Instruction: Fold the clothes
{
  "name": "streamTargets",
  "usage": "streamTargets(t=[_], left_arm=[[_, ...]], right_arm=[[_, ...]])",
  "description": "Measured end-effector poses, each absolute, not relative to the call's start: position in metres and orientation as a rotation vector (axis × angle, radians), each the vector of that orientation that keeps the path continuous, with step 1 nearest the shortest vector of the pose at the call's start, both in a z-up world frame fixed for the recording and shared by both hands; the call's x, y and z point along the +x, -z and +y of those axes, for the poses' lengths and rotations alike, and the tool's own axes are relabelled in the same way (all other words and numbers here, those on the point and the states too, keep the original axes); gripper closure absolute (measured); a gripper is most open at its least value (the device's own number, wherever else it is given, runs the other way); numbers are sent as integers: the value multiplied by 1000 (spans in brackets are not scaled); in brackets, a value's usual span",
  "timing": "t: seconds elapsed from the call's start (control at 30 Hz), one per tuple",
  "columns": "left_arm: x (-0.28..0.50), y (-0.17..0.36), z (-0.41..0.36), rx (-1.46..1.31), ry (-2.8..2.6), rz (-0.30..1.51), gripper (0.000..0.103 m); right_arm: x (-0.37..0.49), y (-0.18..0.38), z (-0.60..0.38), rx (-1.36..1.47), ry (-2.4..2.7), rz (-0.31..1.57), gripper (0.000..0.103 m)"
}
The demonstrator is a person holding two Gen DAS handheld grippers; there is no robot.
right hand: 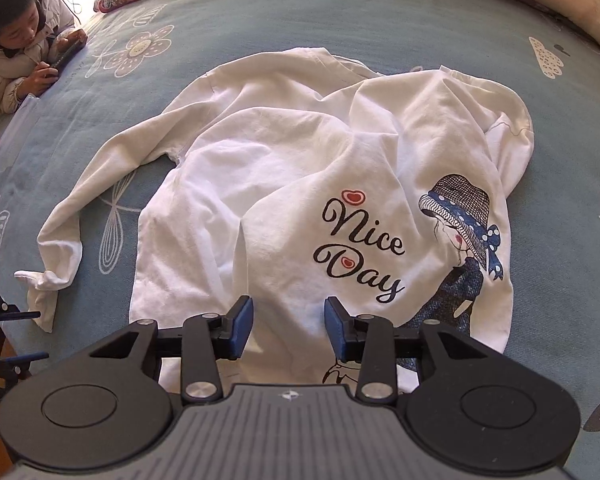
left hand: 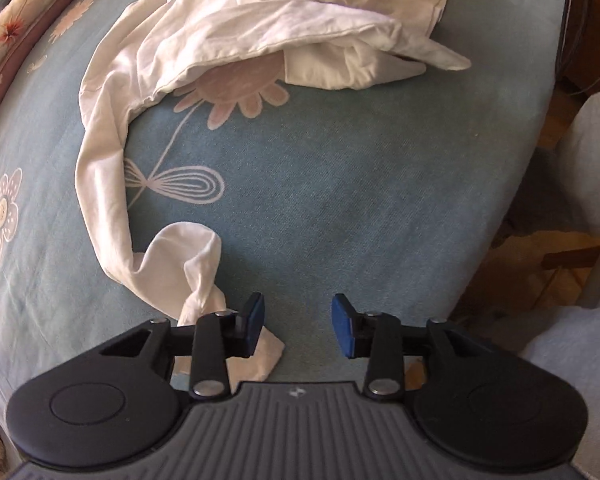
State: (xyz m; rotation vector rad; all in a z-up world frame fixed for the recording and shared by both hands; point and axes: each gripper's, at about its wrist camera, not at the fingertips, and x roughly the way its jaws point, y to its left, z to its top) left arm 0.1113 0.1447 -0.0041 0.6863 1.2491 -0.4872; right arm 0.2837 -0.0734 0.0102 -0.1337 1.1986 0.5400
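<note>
- We found the shirt (right hand: pixel 300 184) crumpled on the bed (right hand: pixel 420 12), print side up, one sleeve (right hand: pixel 100 184) trailing out to the side.
- Left claw (left hand: pixel 298 328) released; nothing between its pads. The cuff (left hand: pixel 196 276) lay just beside and partly under one finger.
- Right claw (right hand: pixel 289 330) also released, hovering over the hem, with cloth beneath but not pinched.
- Judged step: spreading the shirt flat before the first fold.
- To do it well, we judged: take the cuff by its seam, draw the sleeve straight, and pin the hem so the body does not drag.
- Shirt: thin, soft white knit, limp, creasing easily; the cuff was twisted into a knot-like bunch.
- Bed cover: blue, matte, flower-printed, likely grippy enough to hold cloth.
</note>
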Motion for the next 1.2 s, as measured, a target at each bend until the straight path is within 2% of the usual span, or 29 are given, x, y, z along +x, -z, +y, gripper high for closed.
streamTargets(t=[0.23, 0.33, 0.4, 0.5, 0.7, 0.83, 0.97, 1.13, 1.2], left_arm=[[151, -37, 230, 291, 65, 1143, 66], [176, -15, 263, 259, -29, 1185, 67], [179, 1, 268, 263, -15, 1241, 72], [182, 24, 274, 269, 6, 1326, 72], [153, 20, 235, 189, 208, 1373, 70], [132, 18, 196, 148, 422, 1399, 65], [131, 10, 191, 181, 390, 1336, 65], [159, -1, 248, 0, 107, 1219, 66], [171, -1, 272, -54, 8, 1175, 71]], right_arm=[[284, -8, -65, -130, -548, 1199, 59], [284, -9, -60, -133, -553, 1196, 59], [284, -10, -58, -136, -559, 1191, 59], [283, -15, -54, -150, -574, 1178, 59], [283, -12, -49, -149, -571, 1187, 56], [282, -10, -41, -139, -579, 1193, 56], [280, -14, -31, -166, -612, 1182, 55], [283, -13, -26, -166, -613, 1184, 55], [283, -12, -23, -157, -611, 1185, 55]])
